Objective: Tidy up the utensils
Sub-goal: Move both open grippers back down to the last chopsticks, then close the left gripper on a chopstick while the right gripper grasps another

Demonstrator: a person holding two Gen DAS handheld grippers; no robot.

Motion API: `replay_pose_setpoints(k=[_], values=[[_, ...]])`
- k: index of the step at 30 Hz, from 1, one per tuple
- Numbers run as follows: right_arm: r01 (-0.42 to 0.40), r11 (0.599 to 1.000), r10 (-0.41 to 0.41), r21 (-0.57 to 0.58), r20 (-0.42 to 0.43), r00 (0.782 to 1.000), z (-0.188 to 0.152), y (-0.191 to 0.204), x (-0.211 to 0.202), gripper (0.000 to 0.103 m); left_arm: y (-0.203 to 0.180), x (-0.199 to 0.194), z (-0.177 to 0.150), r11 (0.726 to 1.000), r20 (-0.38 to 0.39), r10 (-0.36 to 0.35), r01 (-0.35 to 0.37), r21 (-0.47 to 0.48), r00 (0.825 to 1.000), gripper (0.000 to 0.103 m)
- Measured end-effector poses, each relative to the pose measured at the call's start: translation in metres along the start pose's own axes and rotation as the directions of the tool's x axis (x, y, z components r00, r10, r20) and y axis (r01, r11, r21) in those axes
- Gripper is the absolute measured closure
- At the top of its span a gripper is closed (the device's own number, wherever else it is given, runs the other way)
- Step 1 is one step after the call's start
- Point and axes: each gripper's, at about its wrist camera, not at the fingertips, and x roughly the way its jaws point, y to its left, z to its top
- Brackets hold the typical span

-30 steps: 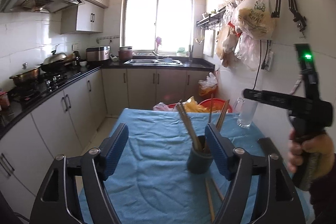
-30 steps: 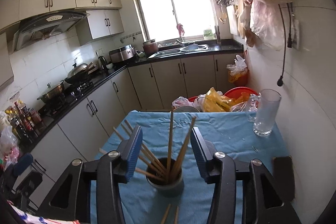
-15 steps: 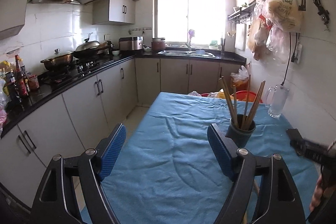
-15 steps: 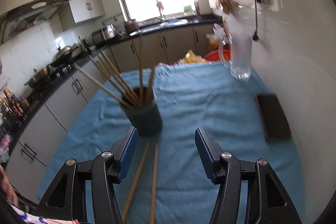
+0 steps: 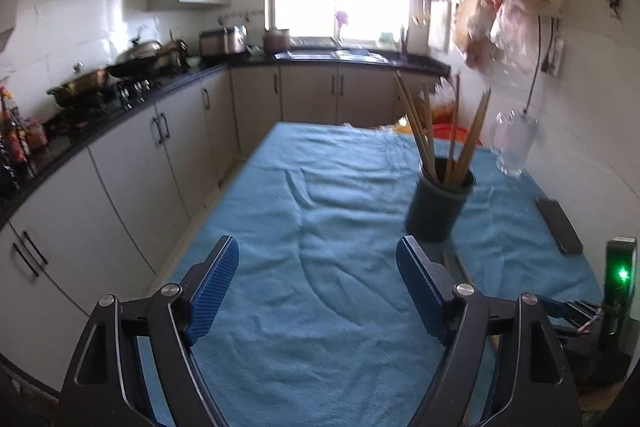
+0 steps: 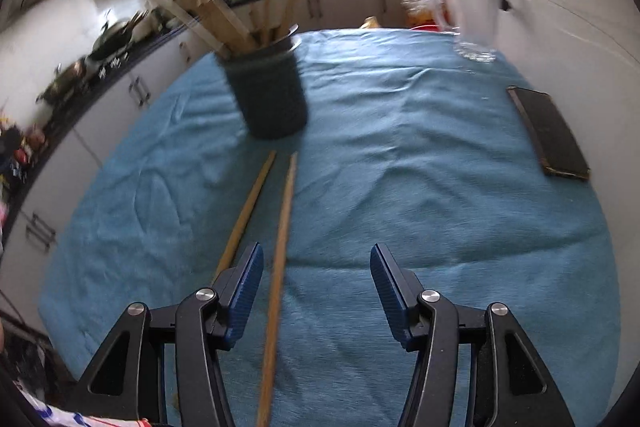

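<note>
A dark round holder (image 6: 266, 95) with several wooden chopsticks standing in it sits on the blue cloth (image 6: 400, 167); it also shows in the left wrist view (image 5: 438, 205). Two loose chopsticks (image 6: 280, 247) lie on the cloth in front of the holder, pointing toward me. My right gripper (image 6: 316, 287) is open and empty, low over the cloth, with the right-hand loose chopstick passing just inside its left finger (image 6: 244, 291). My left gripper (image 5: 318, 287) is open and empty over bare cloth, left of the holder.
A clear glass mug (image 6: 476, 23) stands at the far right of the table. A dark phone (image 6: 550, 131) lies by the right wall. Kitchen cabinets (image 5: 160, 155) and a stove counter run along the left. Bags hang on the right wall (image 5: 516, 11).
My right gripper has dropped lower and closer to the two loose chopsticks. My left gripper has shifted, and the holder now sits nearer and more to its right.
</note>
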Motion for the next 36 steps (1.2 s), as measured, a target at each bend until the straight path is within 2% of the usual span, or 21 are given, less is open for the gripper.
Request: replay_pose_setpoints(k=[5,8,10,12,14,20,23,24,27,29,30,31,32,34,36], values=[[0.002,0.999,-0.006,-0.054,-0.058,0.998,-0.001,0.015,0.025,0.052,-0.007,0.023,-0.011,0.999,-0.079,-0.034,0.034,-0.006,0.996,0.023],[0.012,0.997,-0.018,-0.077,-0.083,0.996,-0.004,0.020,0.035,0.059,-0.012,0.037,-0.020,0.998,-0.135,-0.067,0.066,-0.017,0.989,0.023],[0.038,0.994,-0.045,-0.103,-0.069,0.997,-0.006,0.023,0.035,0.066,-0.017,0.046,-0.028,0.996,-0.173,-0.090,0.088,-0.019,0.981,0.023],[0.057,0.993,-0.064,-0.106,-0.066,0.996,-0.006,0.022,0.035,0.081,-0.026,0.053,-0.035,0.993,-0.207,-0.114,0.114,-0.012,0.972,0.023],[0.071,0.993,-0.077,-0.090,-0.070,0.995,-0.005,0.018,0.035,0.091,-0.038,0.058,-0.042,0.989,-0.238,-0.140,0.145,0.004,0.961,0.023],[0.082,0.997,-0.083,-0.015,-0.077,0.994,-0.005,-0.009,0.028,0.092,-0.076,0.068,-0.061,0.970,-0.301,-0.193,0.227,0.085,0.934,0.023],[0.074,0.997,-0.073,0.009,-0.079,0.994,-0.008,-0.018,0.024,0.092,-0.097,0.076,-0.070,0.954,-0.335,-0.196,0.258,0.153,0.922,0.025],[0.071,0.997,-0.070,0.015,-0.080,0.994,-0.009,-0.020,0.023,0.092,-0.104,0.079,-0.075,0.948,-0.344,-0.192,0.264,0.176,0.919,0.027],[0.060,0.998,-0.058,0.027,-0.081,0.995,-0.013,-0.025,0.019,0.092,-0.118,0.086,-0.084,0.935,-0.369,-0.184,0.279,0.221,0.911,0.045],[0.055,0.998,-0.052,0.036,-0.080,0.995,-0.014,-0.027,0.018,0.092,-0.124,0.092,-0.088,0.931,-0.390,-0.175,0.281,0.234,0.904,0.066],[0.050,0.998,-0.047,0.041,-0.079,0.996,-0.015,-0.028,0.017,0.092,-0.125,0.096,-0.091,0.931,-0.403,-0.172,0.282,0.231,0.899,0.071],[0.048,0.998,-0.045,0.044,-0.079,0.996,-0.015,-0.028,0.017,0.092,-0.124,0.096,-0.091,0.934,-0.398,-0.170,0.276,0.226,0.901,0.076],[0.047,0.998,-0.043,0.048,-0.078,0.996,-0.016,-0.028,0.016,0.093,-0.122,0.096,-0.091,0.938,-0.393,-0.164,0.266,0.221,0.905,0.091],[0.043,0.997,-0.038,0.057,-0.079,0.996,-0.017,-0.030,0.015,0.094,-0.118,0.097,-0.089,0.945,-0.405,-0.171,0.266,0.191,0.898,0.096],[0.037,0.997,-0.031,0.067,-0.085,0.996,-0.018,-0.033,0.013,0.095,-0.106,0.098,-0.087,0.952,-0.433,-0.210,0.284,0.112,0.876,0.096]])
